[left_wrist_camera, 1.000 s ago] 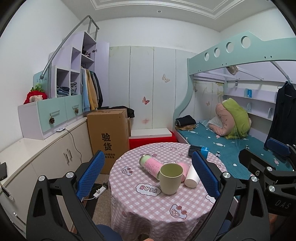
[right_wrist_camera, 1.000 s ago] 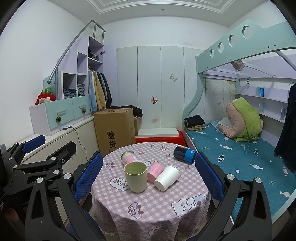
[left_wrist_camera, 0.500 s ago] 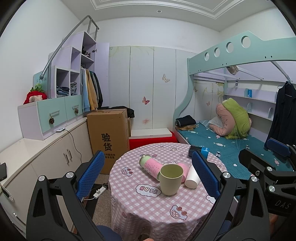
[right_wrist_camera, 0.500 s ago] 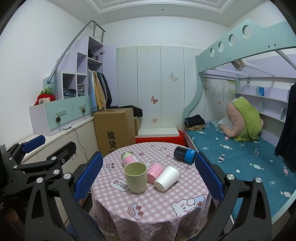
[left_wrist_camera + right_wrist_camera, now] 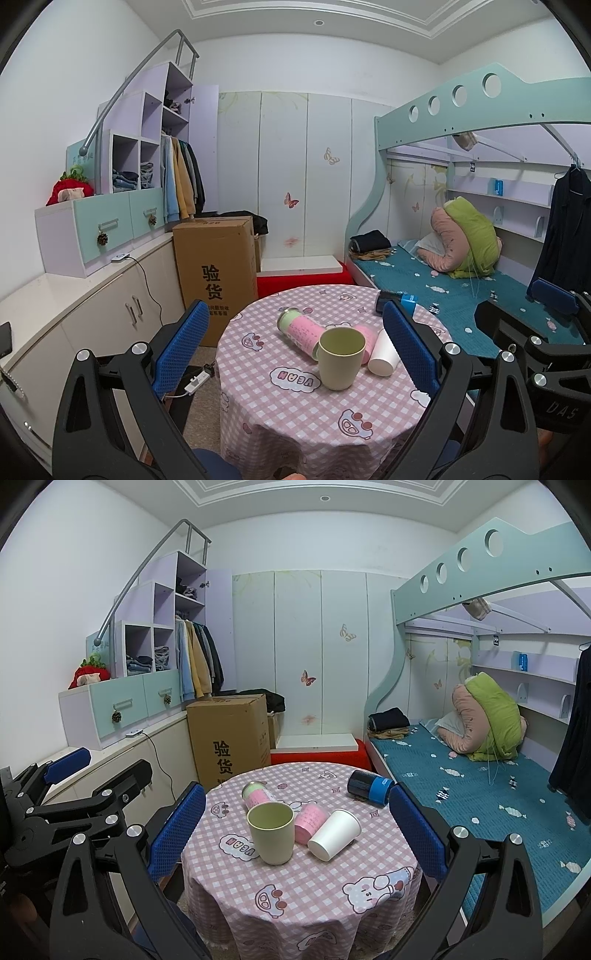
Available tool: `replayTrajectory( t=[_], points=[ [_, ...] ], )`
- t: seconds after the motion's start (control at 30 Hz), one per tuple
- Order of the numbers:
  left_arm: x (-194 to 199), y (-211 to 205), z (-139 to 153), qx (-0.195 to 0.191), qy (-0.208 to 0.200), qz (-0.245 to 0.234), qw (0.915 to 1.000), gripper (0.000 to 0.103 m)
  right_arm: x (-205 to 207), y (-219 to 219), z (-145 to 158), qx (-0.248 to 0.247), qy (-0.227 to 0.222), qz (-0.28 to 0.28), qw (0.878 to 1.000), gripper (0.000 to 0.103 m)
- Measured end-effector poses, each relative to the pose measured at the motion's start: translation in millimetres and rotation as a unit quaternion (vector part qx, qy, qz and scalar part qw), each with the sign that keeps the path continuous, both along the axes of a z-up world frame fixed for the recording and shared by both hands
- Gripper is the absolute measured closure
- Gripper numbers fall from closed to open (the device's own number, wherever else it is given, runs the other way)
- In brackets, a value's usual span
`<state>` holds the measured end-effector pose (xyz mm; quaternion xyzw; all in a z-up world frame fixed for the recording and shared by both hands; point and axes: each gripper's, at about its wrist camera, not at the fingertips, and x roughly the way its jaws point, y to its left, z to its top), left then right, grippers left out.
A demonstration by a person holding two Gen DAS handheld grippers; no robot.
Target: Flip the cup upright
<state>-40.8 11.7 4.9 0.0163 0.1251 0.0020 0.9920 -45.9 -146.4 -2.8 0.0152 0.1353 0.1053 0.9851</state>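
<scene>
A pale green cup (image 5: 340, 357) (image 5: 270, 837) stands upright on the round table with the pink checked cloth (image 5: 280, 410) (image 5: 303, 890). Behind it lie a pink and green tumbler (image 5: 297, 331) (image 5: 255, 795), a pink cup (image 5: 309, 821) and a white paper cup (image 5: 382, 354) (image 5: 334, 834), all on their sides. A dark blue can (image 5: 370, 787) lies at the table's far right. My left gripper (image 5: 295, 347) and my right gripper (image 5: 297, 829) are both open and empty, held back from the table's near side.
A cardboard box (image 5: 216, 273) stands on the floor behind the table on the left. A low cabinet (image 5: 74, 317) runs along the left wall. A bunk bed (image 5: 480, 775) is close on the right. A power strip (image 5: 195, 382) lies on the floor.
</scene>
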Motion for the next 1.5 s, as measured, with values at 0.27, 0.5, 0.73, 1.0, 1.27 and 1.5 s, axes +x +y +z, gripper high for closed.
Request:
replayTrajectory(
  t=[0.27,0.5,0.73,1.0,1.27,1.5],
  points=[
    [3.0,-1.4,1.1,0.001,0.003,0.000,1.0000,0.008,2.6,0.8,0.6,0.002,0.003,0.000,1.000,0.007],
    [3.7,-0.7,0.6,0.001,0.003,0.001,1.0000,0.008,3.7,0.4,-0.6,0.002,0.004,0.000,1.000,0.007],
    [5.1,2.9,-0.3,0.001,0.001,0.003,1.0000,0.008,8.7,1.9,-5.3,0.001,0.009,0.000,1.000,0.007],
    [6.3,5.2,-3.0,0.002,-0.001,0.004,1.0000,0.008,11.1,3.3,-7.7,0.002,0.011,-0.001,1.000,0.007],
    [6.5,5.3,-3.2,0.004,0.000,0.005,1.0000,0.007,11.6,2.8,-7.9,0.002,0.011,-0.001,1.000,0.007],
    [5.8,4.8,-2.7,0.003,-0.001,0.005,1.0000,0.007,13.7,3.7,-11.1,0.003,0.014,-0.001,1.000,0.007]
  ],
)
